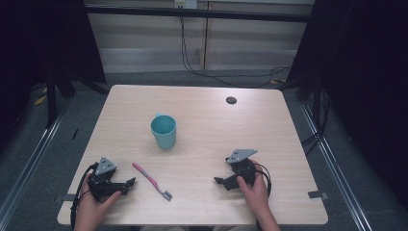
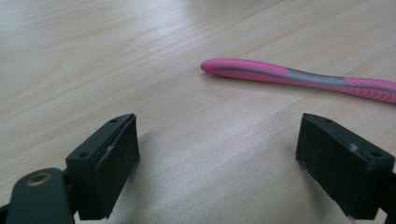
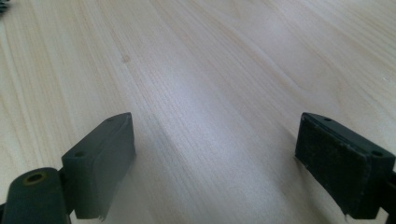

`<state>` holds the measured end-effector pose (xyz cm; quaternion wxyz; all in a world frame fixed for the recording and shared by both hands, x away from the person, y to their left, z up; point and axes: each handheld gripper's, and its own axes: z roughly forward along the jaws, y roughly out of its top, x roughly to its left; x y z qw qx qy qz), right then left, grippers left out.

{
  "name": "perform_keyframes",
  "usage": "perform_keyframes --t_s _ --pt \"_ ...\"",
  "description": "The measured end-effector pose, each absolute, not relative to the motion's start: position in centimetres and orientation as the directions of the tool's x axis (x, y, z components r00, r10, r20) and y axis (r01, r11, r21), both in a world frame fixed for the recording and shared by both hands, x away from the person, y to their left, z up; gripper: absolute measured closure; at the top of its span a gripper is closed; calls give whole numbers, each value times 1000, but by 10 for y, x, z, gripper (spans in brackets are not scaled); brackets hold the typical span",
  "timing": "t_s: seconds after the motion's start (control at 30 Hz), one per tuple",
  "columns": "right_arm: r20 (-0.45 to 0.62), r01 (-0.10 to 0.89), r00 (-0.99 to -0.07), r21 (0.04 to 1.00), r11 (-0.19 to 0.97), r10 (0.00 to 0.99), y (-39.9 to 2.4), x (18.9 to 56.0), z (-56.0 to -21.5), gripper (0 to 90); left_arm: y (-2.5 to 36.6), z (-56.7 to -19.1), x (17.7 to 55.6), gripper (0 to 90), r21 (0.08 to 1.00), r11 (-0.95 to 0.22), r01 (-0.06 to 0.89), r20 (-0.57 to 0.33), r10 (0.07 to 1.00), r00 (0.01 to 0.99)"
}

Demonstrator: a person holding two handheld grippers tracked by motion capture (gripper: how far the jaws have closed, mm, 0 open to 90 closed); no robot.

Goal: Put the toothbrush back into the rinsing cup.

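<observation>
A teal cup [image 1: 163, 131] stands upright near the middle of the wooden table [image 1: 202, 106]. A pink and grey toothbrush [image 1: 152, 180] lies flat in front of it, bristle end toward the near edge. My left gripper [image 1: 128, 184] rests low on the table just left of the brush, open, nothing between its jaws. In the left gripper view the toothbrush handle [image 2: 299, 78] lies across the table beyond the wide-apart jaws of the left gripper [image 2: 233, 161]. My right gripper [image 1: 220, 182] sits at the near right, open and empty; in its own view the right gripper [image 3: 233, 163] has bare wood between its jaws.
A round grey cable hole [image 1: 231, 100] sits near the table's far right. Cables hang along the back wall [image 1: 192, 53]. Dark stands and curtains flank the table on both sides.
</observation>
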<state>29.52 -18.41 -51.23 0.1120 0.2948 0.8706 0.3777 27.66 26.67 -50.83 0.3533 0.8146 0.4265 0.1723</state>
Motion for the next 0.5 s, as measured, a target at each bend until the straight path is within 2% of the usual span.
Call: perform_keyframes --t_s 0.2,0.43,0.5 --pt "27 429 -801 723 541 599 -184 295 -512 115 266 -508 277 131 723 -393 568 -19 811 585" --pt "27 429 -801 723 541 598 -184 295 -512 115 262 -502 277 158 685 -489 541 6 746 666" --pt "28 429 -801 724 541 597 -184 295 -512 115 260 -499 276 164 672 -534 513 38 718 695"
